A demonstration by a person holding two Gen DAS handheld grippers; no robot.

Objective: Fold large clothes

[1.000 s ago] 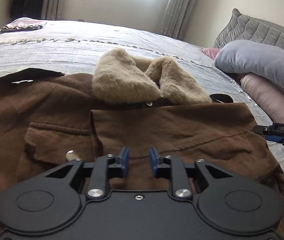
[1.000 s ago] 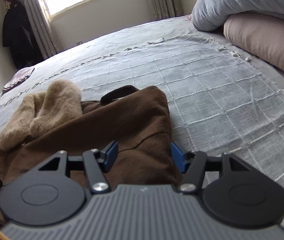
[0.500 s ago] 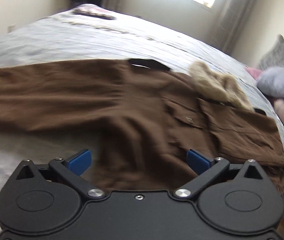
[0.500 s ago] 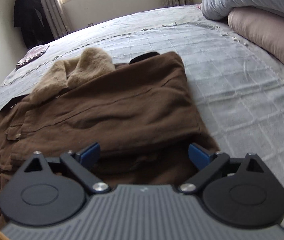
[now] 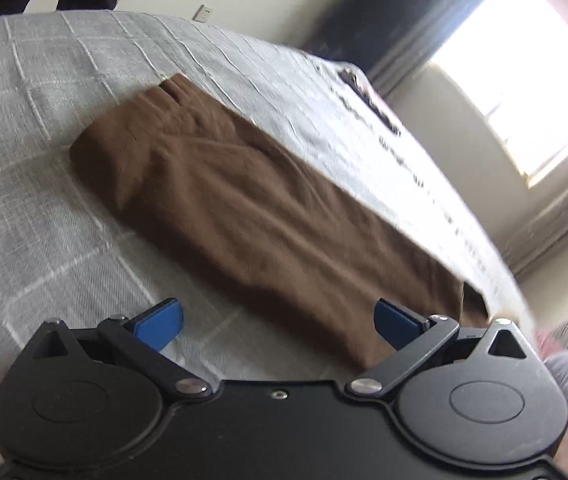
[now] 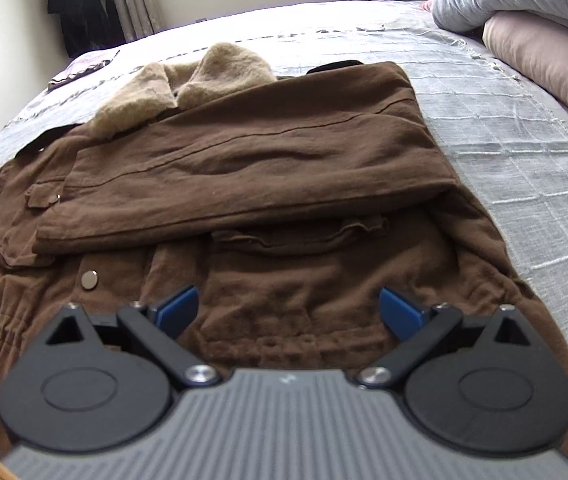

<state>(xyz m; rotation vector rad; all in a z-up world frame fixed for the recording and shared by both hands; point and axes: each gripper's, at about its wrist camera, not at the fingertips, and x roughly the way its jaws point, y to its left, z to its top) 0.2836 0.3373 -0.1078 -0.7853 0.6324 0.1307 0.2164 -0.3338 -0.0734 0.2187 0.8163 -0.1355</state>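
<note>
No writing, label, brand or number can be read in either view. A small pale mark on the right gripper point(image 6: 288, 312) body is too tiny to make out.

Left tongs point(image 5: 277, 326) spread wide, empty, right tongs point(image 6: 288, 308) likewise, angled downward

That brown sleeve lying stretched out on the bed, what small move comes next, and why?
Probably lower the left tool onto the sleeve near its cuff and close on it. The tool is wide open and holds nothing, this sleeve lies flat on the bedspread, and the other sleeve is already folded across the jacket.
</note>
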